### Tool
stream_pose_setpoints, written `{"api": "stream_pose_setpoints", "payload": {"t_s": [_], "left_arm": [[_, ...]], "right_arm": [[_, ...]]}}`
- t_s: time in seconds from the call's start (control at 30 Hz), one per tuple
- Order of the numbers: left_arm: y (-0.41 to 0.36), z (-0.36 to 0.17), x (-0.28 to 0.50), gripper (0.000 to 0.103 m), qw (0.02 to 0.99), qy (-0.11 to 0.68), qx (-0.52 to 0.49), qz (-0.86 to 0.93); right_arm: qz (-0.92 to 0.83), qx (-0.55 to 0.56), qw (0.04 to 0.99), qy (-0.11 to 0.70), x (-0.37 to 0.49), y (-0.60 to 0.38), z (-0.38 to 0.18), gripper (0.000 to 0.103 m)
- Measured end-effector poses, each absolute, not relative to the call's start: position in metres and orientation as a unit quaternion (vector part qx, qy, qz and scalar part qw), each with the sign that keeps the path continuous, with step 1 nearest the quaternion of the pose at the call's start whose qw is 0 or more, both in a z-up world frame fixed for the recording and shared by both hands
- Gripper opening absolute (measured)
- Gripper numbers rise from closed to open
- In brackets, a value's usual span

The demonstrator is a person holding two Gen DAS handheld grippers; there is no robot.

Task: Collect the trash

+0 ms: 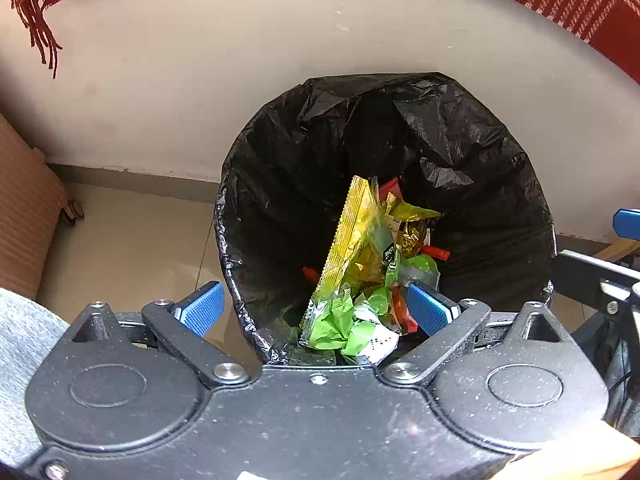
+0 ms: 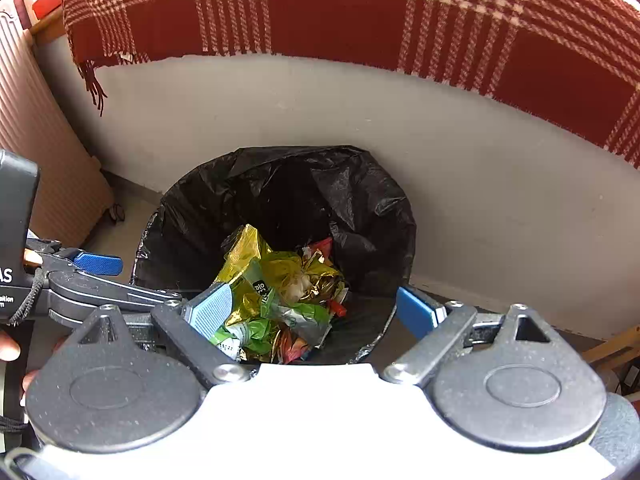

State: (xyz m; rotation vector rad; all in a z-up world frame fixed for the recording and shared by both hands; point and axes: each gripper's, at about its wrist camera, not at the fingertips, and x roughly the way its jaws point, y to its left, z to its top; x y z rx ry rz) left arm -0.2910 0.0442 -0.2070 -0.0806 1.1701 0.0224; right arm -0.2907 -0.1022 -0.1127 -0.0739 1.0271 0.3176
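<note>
A bin lined with a black bag point(image 1: 460, 148) point(image 2: 280, 188) stands on the floor against a pale wall. Crumpled wrappers point(image 1: 360, 272) point(image 2: 280, 296) in yellow, green, gold and red lie inside it. A long yellow wrapper point(image 1: 352, 224) leans upright in the pile. My left gripper point(image 1: 314, 306) hangs open over the bin's near rim, its blue pads wide apart and touching nothing. My right gripper point(image 2: 314, 312) is open above the same bin, nothing pressed between its pads. One blue fingertip point(image 2: 100, 264) of the left gripper shows at the left of the right wrist view.
A red plaid blanket point(image 2: 360, 16) with a fringe hangs over the wall's top. A ribbed beige radiator point(image 2: 48, 152) stands at the left on the tiled floor point(image 1: 128, 248). Wooden slats point(image 2: 616, 348) lie low at the right. A person's fingers point(image 2: 10, 350) show at the left edge.
</note>
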Motion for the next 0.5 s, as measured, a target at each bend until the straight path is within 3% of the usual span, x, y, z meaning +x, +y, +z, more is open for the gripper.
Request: {"api": "stream_pose_setpoints", "payload": {"t_s": [0.5], "left_arm": [[0.0424, -0.2127, -0.2917, 0.101, 0.825, 0.563, -0.046, 0.009]], "right_arm": [[0.158, -0.041, 0.854, 0.495, -0.2906, -0.0952, -0.1169, 0.094]]}}
